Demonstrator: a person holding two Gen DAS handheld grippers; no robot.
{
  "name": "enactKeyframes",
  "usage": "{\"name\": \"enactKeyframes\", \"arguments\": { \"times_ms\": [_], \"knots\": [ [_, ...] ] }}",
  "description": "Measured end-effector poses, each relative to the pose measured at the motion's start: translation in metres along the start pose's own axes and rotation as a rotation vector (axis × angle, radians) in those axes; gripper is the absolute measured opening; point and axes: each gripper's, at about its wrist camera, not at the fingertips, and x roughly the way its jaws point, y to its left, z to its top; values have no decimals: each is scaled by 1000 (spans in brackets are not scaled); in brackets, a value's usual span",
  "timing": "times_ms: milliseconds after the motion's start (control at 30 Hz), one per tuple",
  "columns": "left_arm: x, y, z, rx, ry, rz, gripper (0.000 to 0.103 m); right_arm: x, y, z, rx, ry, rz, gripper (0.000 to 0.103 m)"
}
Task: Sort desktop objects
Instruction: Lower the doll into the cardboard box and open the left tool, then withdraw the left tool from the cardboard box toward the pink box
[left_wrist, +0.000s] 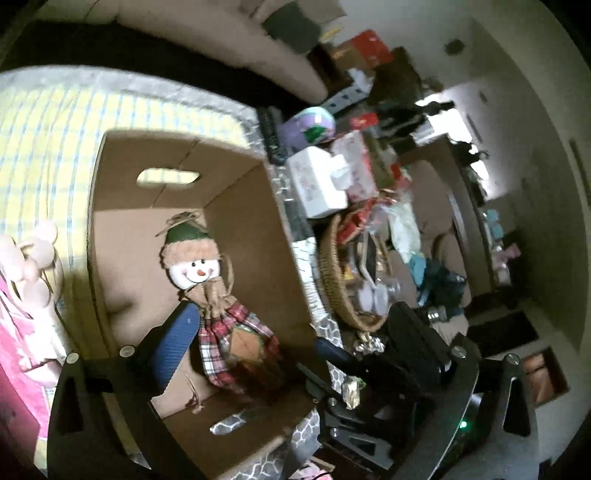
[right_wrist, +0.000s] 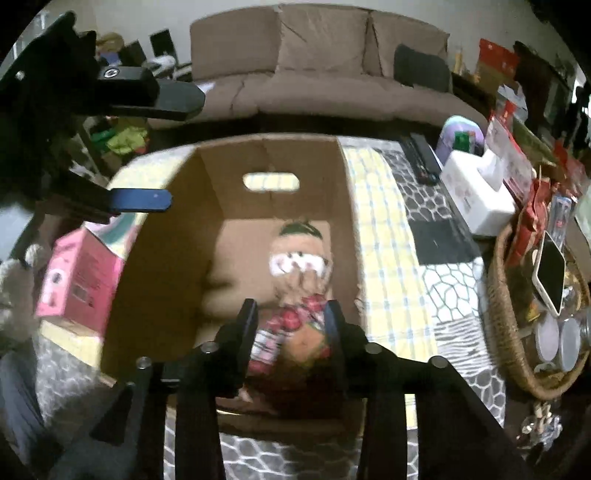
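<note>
A snowman doll (left_wrist: 207, 291) in a green hat and plaid skirt leans inside an open cardboard box (left_wrist: 122, 206), which rests on a yellow checked cloth (left_wrist: 48, 147). The left gripper (left_wrist: 255, 341) stands wide apart, one blue-padded finger beside the doll's skirt. Right of the box lie a wicker basket (left_wrist: 332, 273) of clutter and a white tissue box (left_wrist: 317, 181).

dim room, bright light from a window (left_wrist: 443, 122) at right. both pics blurry, esp. the snowman doll (right_wrist: 299, 266). edges bend, corners go black.
</note>
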Motion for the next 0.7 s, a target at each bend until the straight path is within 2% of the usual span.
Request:
{"name": "enactKeyframes", "arguments": {
  "times_ms": [67, 167, 300, 433, 700],
  "knots": [
    [-13, -9, -6, 52, -3, 17, 103, -11, 8, 1, -7, -18, 4, 43],
    [-36, -13, -21, 129, -6, 69, 103, -22, 16, 3, -15, -27, 1, 54],
    [-58, -10, -43, 174, -7, 112, 103, -35, 25, 1, -10, -30, -4, 58],
    [-71, 0, -68, 213, 4, 174, 103, -43, 37, -9, -19, -27, -24, 68],
    [-91, 13, -104, 221, 9, 191, 103, -44, 48, -26, 1, -16, -67, 70]
  ]
}}
